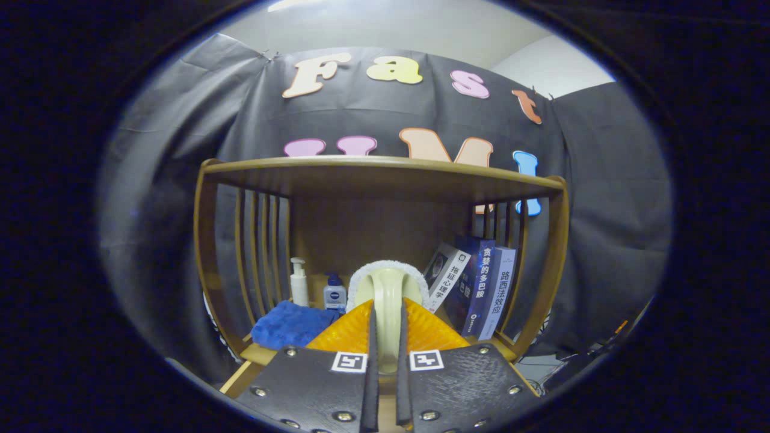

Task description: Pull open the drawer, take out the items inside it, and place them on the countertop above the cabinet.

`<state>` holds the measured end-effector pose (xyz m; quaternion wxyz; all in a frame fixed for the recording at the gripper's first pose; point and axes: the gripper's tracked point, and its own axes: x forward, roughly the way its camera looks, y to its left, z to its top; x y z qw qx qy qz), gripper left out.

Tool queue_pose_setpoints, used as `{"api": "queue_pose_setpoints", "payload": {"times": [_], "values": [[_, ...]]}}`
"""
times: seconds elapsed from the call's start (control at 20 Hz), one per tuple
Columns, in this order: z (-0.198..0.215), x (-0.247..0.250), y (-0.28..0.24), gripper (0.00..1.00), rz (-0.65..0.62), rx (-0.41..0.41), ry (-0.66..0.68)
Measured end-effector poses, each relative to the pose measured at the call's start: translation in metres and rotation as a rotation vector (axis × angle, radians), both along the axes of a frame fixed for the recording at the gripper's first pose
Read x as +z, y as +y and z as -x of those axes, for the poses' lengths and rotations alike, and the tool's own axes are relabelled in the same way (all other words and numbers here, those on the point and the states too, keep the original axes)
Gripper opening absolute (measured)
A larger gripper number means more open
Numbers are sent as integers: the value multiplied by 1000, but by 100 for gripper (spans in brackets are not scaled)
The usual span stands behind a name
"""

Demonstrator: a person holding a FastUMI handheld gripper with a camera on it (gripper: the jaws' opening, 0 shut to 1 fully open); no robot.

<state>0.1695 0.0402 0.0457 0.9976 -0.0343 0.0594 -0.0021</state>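
Now fingers (385, 337) clamp brush handle (388, 294) above countertop (264, 353).

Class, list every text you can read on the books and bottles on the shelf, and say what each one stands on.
"拖延心理学": white book spine.
"贪婪的多巴胺": dark blue book spine.
"路西法效应": light blue book spine.
Pump bottle, blue-capped bottle: too small to read.
The gripper is shut on the cream handle.
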Motion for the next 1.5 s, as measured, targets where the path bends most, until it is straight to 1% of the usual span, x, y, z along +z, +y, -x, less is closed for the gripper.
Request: {"api": "queue_pose_setpoints", "payload": {"times": [0.15,0.35,0.6,0.75,0.8,0.85,1.0,1.05,1.1,1.15,1.2,1.25,1.3,1.45,1.5], "values": [[-35,-21,-10,11,19,-21,61],[-71,-63,-10,11,30,-2,166],[-86,-130,-2,12,26,28,303],[-89,-173,-4,12,11,21,401],[-92,-170,-4,13,2,24,377],[-101,-173,-6,13,4,11,367],[-113,-187,-13,14,1,-26,376],[-113,-190,-14,17,4,-24,374],[-123,-188,-12,17,5,-32,340],[-123,-195,-15,17,14,-44,354],[-119,-203,-15,21,20,-48,381],[-127,-199,-13,24,18,-51,336],[-129,-199,-14,28,30,-56,331],[-129,-196,-14,27,44,-59,308],[-128,-195,-11,29,46,-44,307]]}}
